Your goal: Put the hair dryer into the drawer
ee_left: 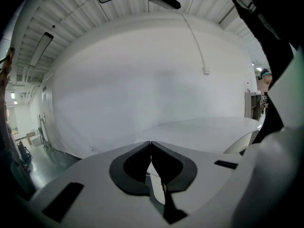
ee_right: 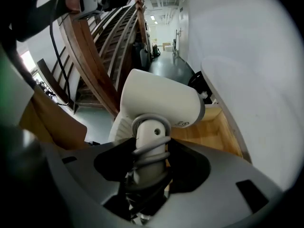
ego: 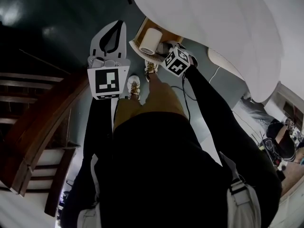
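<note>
Right gripper (ee_right: 152, 158): jaws clamped on the handle of the hair dryer (ee_right: 159, 103). The cord is coiled round that handle under the pads. The jaws are set wide and the hold looks firm. Left gripper (ee_left: 150, 146): jaws shut tip to tip, nothing in them.

The dryer hangs over the open wooden drawer (ee_right: 211, 132), at centre right of the right gripper view. It is not yet inside.

Step in hand, as I read it: lowering the dryer in. Keep the barrel along the drawer's length, clear of the side walls and of the white tabletop (ego: 213, 27) overhanging it. Seat the body on the wood before easing off, and keep the cord inside the rim.

Only the right gripper view shows the grip and the cord. The head view shows both grippers, with the drawer at upper centre and the left gripper off to its left. The left gripper view shows no drawer and no dryer.
</note>
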